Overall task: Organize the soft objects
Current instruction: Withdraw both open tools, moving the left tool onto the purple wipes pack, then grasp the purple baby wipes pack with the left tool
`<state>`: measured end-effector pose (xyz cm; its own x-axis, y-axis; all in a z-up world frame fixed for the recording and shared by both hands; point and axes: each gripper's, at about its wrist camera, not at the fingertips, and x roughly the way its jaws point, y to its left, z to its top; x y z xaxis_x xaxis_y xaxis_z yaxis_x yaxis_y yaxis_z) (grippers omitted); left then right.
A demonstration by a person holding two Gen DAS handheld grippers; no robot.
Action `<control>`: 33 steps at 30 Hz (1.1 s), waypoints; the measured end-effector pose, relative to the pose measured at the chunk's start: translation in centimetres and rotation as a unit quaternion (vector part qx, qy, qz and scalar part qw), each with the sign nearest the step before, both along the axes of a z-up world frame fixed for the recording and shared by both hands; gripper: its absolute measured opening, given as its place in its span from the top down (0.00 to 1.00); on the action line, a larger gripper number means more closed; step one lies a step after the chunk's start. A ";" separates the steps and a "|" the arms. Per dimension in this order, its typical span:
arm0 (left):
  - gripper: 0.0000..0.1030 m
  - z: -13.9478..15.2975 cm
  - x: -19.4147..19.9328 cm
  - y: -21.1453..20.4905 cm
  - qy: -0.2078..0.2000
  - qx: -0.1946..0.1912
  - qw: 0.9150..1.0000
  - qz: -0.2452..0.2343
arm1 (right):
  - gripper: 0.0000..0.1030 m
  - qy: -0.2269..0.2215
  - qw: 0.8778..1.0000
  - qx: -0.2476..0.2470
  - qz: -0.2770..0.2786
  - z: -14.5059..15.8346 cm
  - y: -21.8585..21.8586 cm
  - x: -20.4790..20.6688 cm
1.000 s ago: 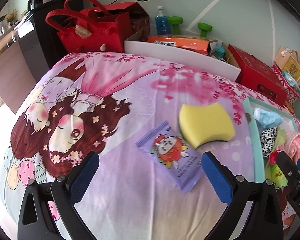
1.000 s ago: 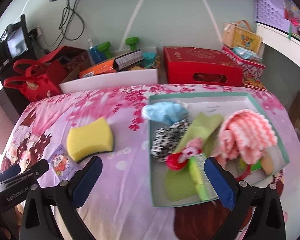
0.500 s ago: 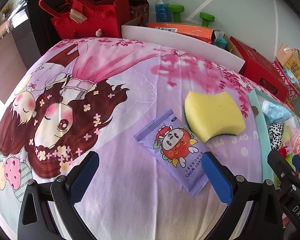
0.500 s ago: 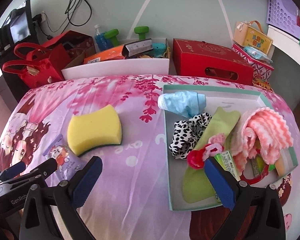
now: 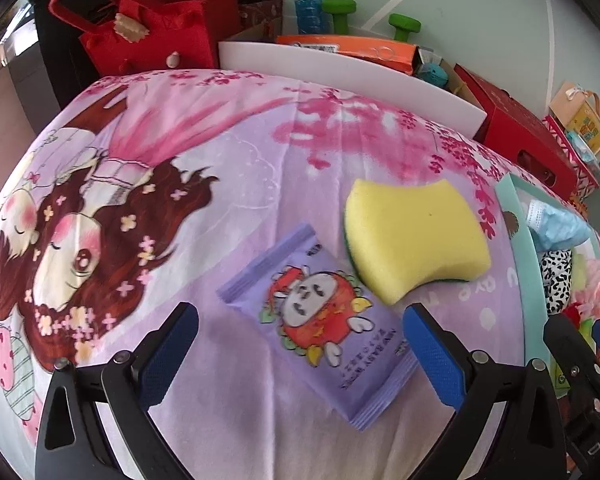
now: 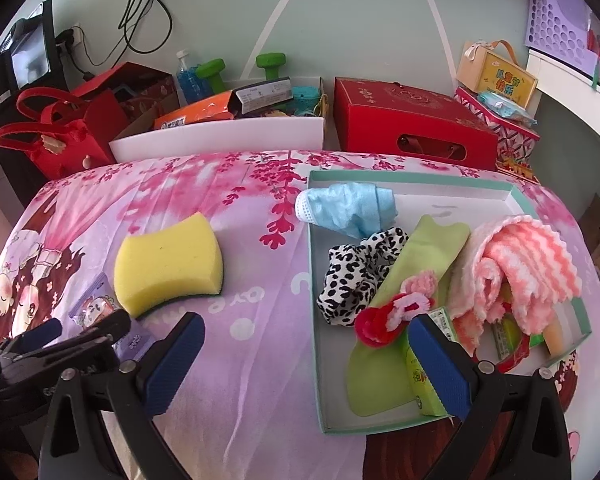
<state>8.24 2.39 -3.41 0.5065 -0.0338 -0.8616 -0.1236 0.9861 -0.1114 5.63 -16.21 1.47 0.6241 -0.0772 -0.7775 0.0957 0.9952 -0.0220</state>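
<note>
A purple wipes packet (image 5: 320,330) lies on the pink printed cloth, between the open fingers of my left gripper (image 5: 300,344). Just beyond it, touching its far corner, rests a yellow sponge (image 5: 414,236). In the right wrist view the sponge (image 6: 168,258) sits left of a teal tray (image 6: 315,360) that holds a blue mask (image 6: 350,210), a leopard-print scrunchie (image 6: 354,276), a green cloth (image 6: 420,256) and a pink striped towel (image 6: 520,264). My right gripper (image 6: 304,354) hangs open over the tray's left wall, holding nothing. The left gripper (image 6: 60,340) shows at the lower left there.
Behind the cloth stand a red felt bag (image 5: 148,36), a white bin (image 6: 220,136) with boxes and green dumbbells, and a red gift box (image 6: 412,122). Bare cloth stretches to the left of the packet (image 5: 100,220).
My left gripper has moved forward and down toward the wipes packet, which now lies between its fingers. The right gripper has also come closer to the sponge and tray.
</note>
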 end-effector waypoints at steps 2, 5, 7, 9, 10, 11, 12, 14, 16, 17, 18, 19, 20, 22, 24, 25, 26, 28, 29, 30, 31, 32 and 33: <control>0.01 -0.3 0.1 -0.4 0.004 0.003 1.000 -0.004 | 0.00 0.001 1.000 0.002 -0.002 -0.1 -0.1 0.0; 0.01 -0.7 0.3 -1.0 0.010 0.014 1.000 -0.006 | 0.00 0.001 1.000 0.004 -0.002 -0.1 -0.2 0.0; 0.01 -0.8 0.5 -1.3 0.011 0.025 1.000 -0.006 | 0.00 -0.001 1.000 0.003 -0.002 -0.1 -0.2 0.0; 0.01 -1.1 0.6 -1.5 0.015 0.032 0.999 -0.004 | 0.00 0.000 1.000 0.004 -0.002 -0.1 -0.2 0.0; 0.01 -1.3 0.7 -1.6 0.017 0.039 0.999 -0.003 | 0.00 0.001 1.000 0.004 -0.002 -0.1 -0.2 0.0; 0.01 -1.4 0.7 -1.7 0.017 0.047 0.999 -0.003 | 0.00 0.001 1.000 0.004 -0.002 -0.1 -0.1 0.0; 0.01 -1.5 0.7 -1.7 0.018 0.053 0.998 -0.002 | 0.00 0.001 1.000 0.004 -0.001 -0.1 -0.1 0.0; 0.01 -1.4 0.6 -1.4 0.019 0.055 0.998 -0.002 | 0.00 0.001 1.000 0.003 0.000 -0.2 0.0 0.0; 0.01 -1.3 0.5 -0.8 0.018 0.050 0.999 0.004 | 0.00 0.001 1.000 0.003 0.002 -0.2 0.1 0.1; 0.01 -1.3 0.5 -0.6 0.019 0.050 0.999 0.005 | 0.00 0.001 1.000 0.003 0.003 -0.2 0.2 0.1; 0.01 -1.4 0.4 -0.2 0.020 0.052 0.998 0.006 | 0.00 0.001 1.000 0.003 0.004 -0.2 0.3 0.1; 0.01 -1.4 0.4 0.0 0.021 0.052 0.998 0.007 | 0.00 0.000 1.000 0.003 0.006 -0.3 0.3 0.1; 0.01 -1.4 0.4 0.1 0.020 0.051 0.998 0.009 | 0.00 -0.001 1.000 0.003 0.008 -0.3 0.5 0.1; 0.01 -1.3 0.3 0.6 0.020 0.047 0.999 0.011 | 0.00 -0.002 1.000 0.002 0.013 -0.3 0.9 0.2; 0.01 -1.2 0.2 0.8 0.019 0.046 0.999 0.013 | 0.00 -0.003 1.000 0.001 0.020 -0.3 1.3 0.2; 0.01 -1.2 0.2 1.0 0.018 0.047 0.999 0.014 | 0.00 -0.004 1.000 0.001 0.024 -0.4 1.6 0.2; 0.01 -1.2 0.1 1.1 0.018 0.047 0.999 0.014 | 0.00 -0.005 1.000 0.001 0.028 -0.4 1.9 0.2; 0.02 -1.2 0.1 1.4 0.016 0.046 0.999 0.012 | 0.00 -0.006 0.999 0.003 0.036 -0.4 2.4 0.3; 0.03 -1.2 0.1 1.5 0.015 0.045 0.999 0.011 | 0.00 -0.007 0.999 0.005 0.040 -0.4 2.6 0.3; 0.08 -1.1 0.1 1.7 0.013 0.041 0.999 0.009 | 0.00 -0.007 0.999 0.007 0.043 -0.4 2.8 0.4; 0.10 -1.0 0.1 1.8 0.010 0.039 0.999 0.007 | 0.00 -0.007 0.999 0.007 0.046 -0.4 3.0 0.4; 0.16 -0.9 0.1 1.8 0.007 0.039 0.999 0.005 | 0.00 -0.007 0.999 0.006 0.047 -0.5 3.1 0.5; 0.20 -0.8 0.1 1.9 0.005 0.039 0.999 0.003 | 0.00 -0.006 0.999 0.005 0.047 -0.6 3.2 0.6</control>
<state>8.32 4.26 -4.23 0.4971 0.0367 -0.8669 -0.1302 0.9910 -0.0327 6.18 -12.97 0.92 0.6370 -0.0095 -0.7708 0.0020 0.9999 -0.0106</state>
